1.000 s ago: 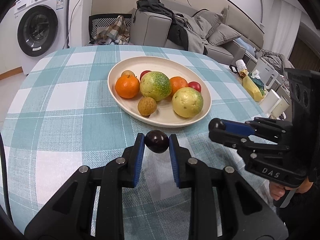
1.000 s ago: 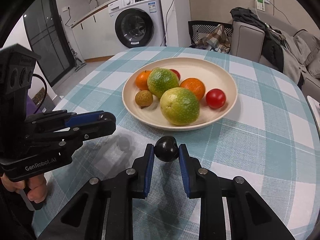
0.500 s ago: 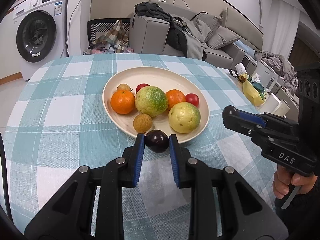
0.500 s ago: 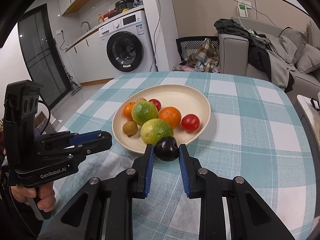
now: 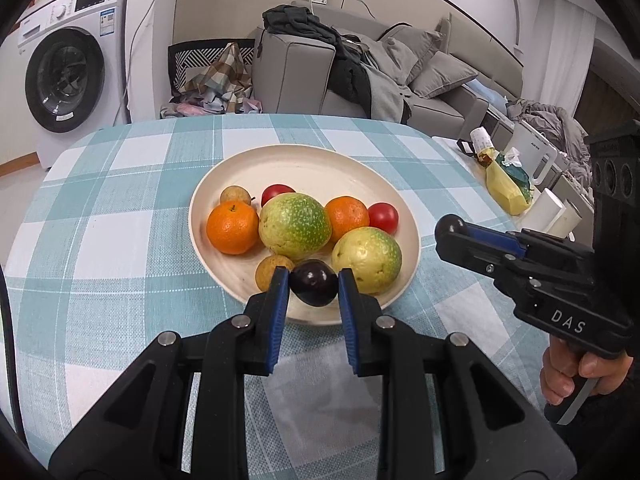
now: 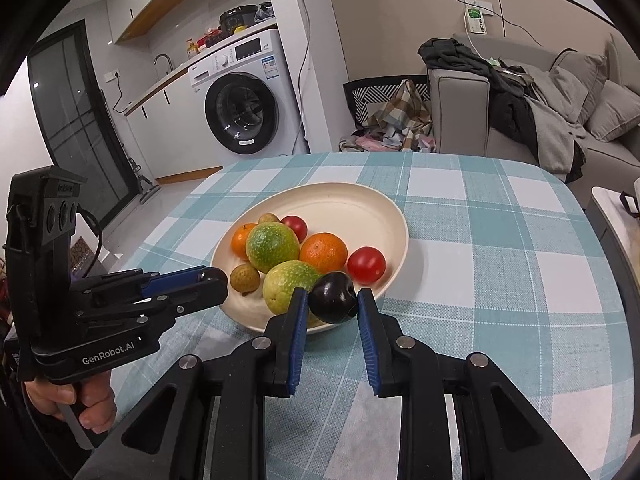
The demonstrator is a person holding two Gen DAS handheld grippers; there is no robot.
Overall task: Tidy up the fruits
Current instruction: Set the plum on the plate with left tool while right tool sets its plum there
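Observation:
A cream plate (image 5: 320,164) on the checked table holds two oranges (image 5: 232,229), two green-yellow guavas (image 5: 295,226), two red tomatoes (image 5: 383,217) and two brown longans (image 5: 271,272). My left gripper (image 5: 313,283) is shut on a dark purple plum (image 5: 313,282), held over the plate's near rim. My right gripper (image 6: 333,298) is shut on a second dark plum (image 6: 333,297), above the plate's (image 6: 360,204) near right rim. Each gripper shows from the side in the other's view: the right one (image 5: 450,229) and the left one (image 6: 214,278).
The table (image 5: 120,240) has a teal-and-white checked cloth. To its right a side table carries a yellow bag (image 5: 504,190) and white containers (image 5: 554,216). Beyond the far edge stand a washing machine (image 6: 244,104), a chair with clothes (image 6: 396,116) and a grey sofa (image 6: 540,120).
Both grippers have moved forward with their plums, from above the tablecloth in front of the plate to over its near rim. They have also risen a little.

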